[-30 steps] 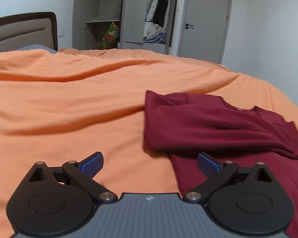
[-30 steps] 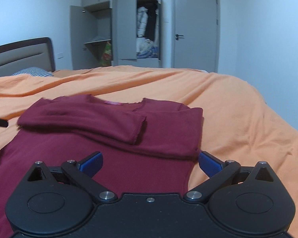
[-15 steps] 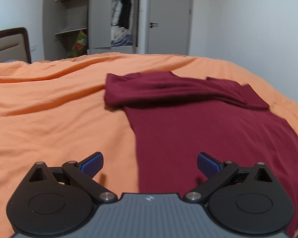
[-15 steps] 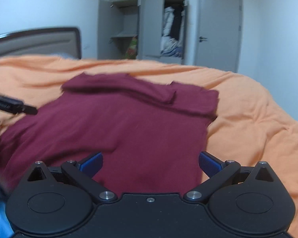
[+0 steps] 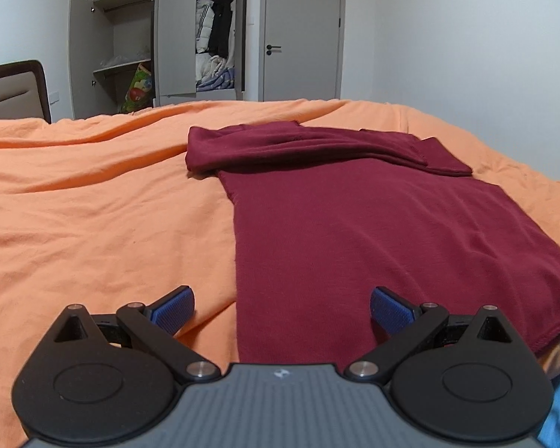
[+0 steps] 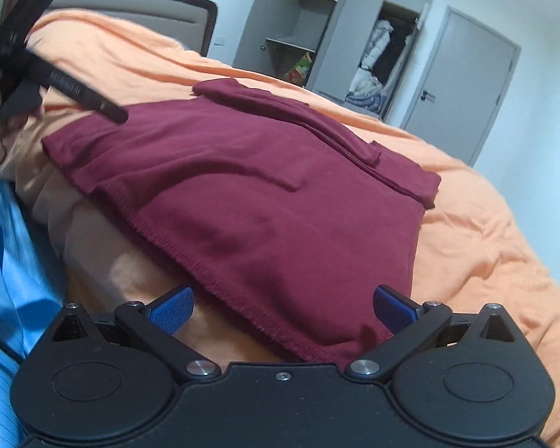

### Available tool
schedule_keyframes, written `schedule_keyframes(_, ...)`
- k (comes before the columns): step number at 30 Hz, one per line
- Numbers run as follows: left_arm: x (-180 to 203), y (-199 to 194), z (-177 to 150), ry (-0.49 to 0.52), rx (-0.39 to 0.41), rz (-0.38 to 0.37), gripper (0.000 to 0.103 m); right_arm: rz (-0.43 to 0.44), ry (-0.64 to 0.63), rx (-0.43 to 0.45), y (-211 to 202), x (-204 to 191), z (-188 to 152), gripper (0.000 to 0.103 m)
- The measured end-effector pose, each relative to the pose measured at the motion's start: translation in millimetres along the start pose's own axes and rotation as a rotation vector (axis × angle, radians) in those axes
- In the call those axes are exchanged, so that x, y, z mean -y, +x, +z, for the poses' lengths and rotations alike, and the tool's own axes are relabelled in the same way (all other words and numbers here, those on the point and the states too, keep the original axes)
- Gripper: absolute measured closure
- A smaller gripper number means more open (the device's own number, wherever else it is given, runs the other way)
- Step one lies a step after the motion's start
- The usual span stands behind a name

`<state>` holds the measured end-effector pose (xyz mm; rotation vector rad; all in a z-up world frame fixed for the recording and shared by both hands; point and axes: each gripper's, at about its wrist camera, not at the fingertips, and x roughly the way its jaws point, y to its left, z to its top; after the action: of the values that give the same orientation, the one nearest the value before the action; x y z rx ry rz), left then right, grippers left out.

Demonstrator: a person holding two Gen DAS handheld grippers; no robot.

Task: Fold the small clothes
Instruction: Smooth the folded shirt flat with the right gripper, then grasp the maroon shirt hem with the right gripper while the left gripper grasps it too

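Note:
A dark red shirt (image 5: 354, 216) lies flat on the orange bedspread (image 5: 93, 205), its sleeves folded across the chest at the far end. My left gripper (image 5: 282, 308) is open over the shirt's near left corner, its left finger above bare bedspread and its right finger above the cloth. From the right wrist the same shirt (image 6: 261, 194) shows tilted, hem nearest. My right gripper (image 6: 283, 308) is open just before the hem's right corner, with nothing between its fingers. The left gripper's body (image 6: 52, 78) shows at that view's upper left.
Blue fabric (image 6: 7, 280) of the person's clothing fills the lower left of the right wrist view. A headboard (image 6: 130, 3) stands at the bed's far left. Beyond the bed are an open wardrobe (image 5: 190, 41) with clothes and a shut grey door (image 5: 302, 33).
Both grippers have drawn back from the folded sleeves to the shirt's hem end. The right wrist view has tilted. Both stay open.

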<state>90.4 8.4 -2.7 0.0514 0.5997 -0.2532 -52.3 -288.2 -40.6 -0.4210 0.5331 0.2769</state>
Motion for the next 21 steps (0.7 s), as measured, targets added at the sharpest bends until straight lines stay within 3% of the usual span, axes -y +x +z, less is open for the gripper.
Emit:
schedule_keyframes(4, 10.5, -9.7, -1.9, 0.038, 0.014, -0.024, 0.000, -0.078, -0.152, 0.022, 1.9, -23.4, -7.2, 0.003)
schedule_keyframes(7, 20.2, -16.3, -4.4, 0.060, 0.020, -0.051, 0.000, -0.091, -0.208, 0.044, 1.4, -32.3, -8.6, 0.016)
schedule_keyframes(9, 27.2, -20.9, -7.1, 0.085, 0.025, -0.077, 0.000, -0.078, -0.213, 0.067, -1.1, -33.6, -8.6, 0.032)
schedule_keyframes(10, 30.8, -23.1, -8.8, 0.099, 0.029, -0.086, 0.000, -0.070, -0.212, 0.080, -3.0, -34.0, -8.4, 0.037)
schedule_keyframes(12, 37.9, -26.6, -11.7, 0.128, 0.035, -0.095, 0.000, -0.045, -0.208, 0.101, -6.4, -33.0, -8.4, 0.065)
schedule_keyframes(15, 45.8, -31.4, -15.7, 0.171, 0.044, -0.113, 0.000, -0.008, -0.180, 0.122, -11.5, -30.8, -5.9, 0.082)
schedule_keyframes(21, 61.1, -47.0, -23.4, 0.272, 0.095, -0.206, 0.000, 0.085, 0.015, 0.165, -16.5, -3.7, 13.3, 0.097)
